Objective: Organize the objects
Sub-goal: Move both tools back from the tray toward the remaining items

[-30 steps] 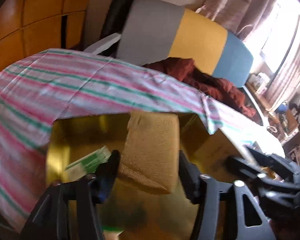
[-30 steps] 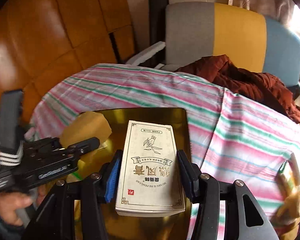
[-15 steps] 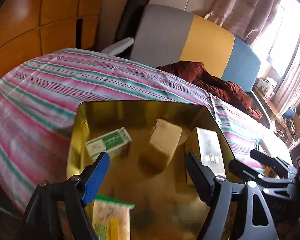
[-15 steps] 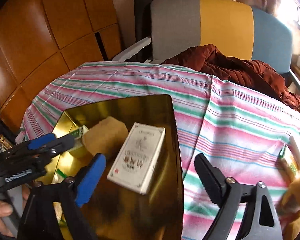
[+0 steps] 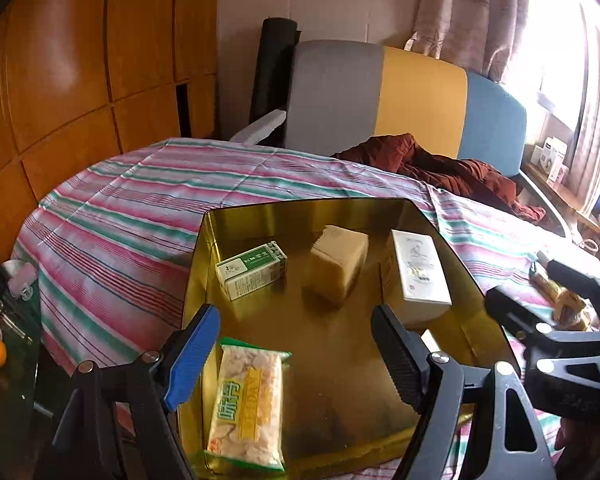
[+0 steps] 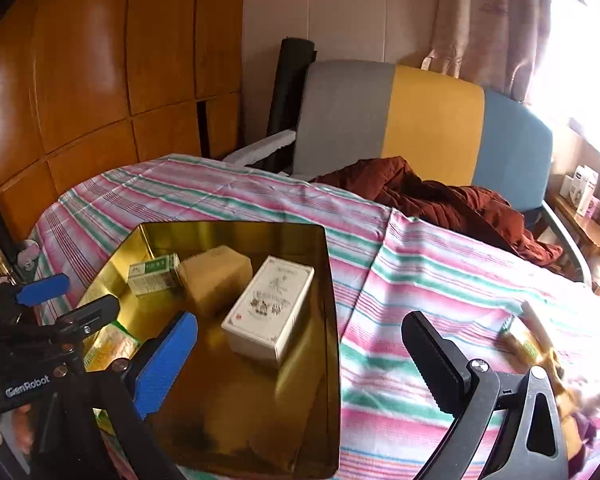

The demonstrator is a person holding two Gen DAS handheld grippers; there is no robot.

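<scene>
Lying in gold tray (image 6: 332, 280), white box (image 6: 268, 308) just beyond right gripper (image 6: 300, 356), jaws opening, seemingly empty.

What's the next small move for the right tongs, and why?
Probably swing the right tongs toward the snack packets still lying loose on the striped cloth. Their jaws are opening with nothing between them, and the white box already rests in the gold tray beside the tan block and green box.
</scene>
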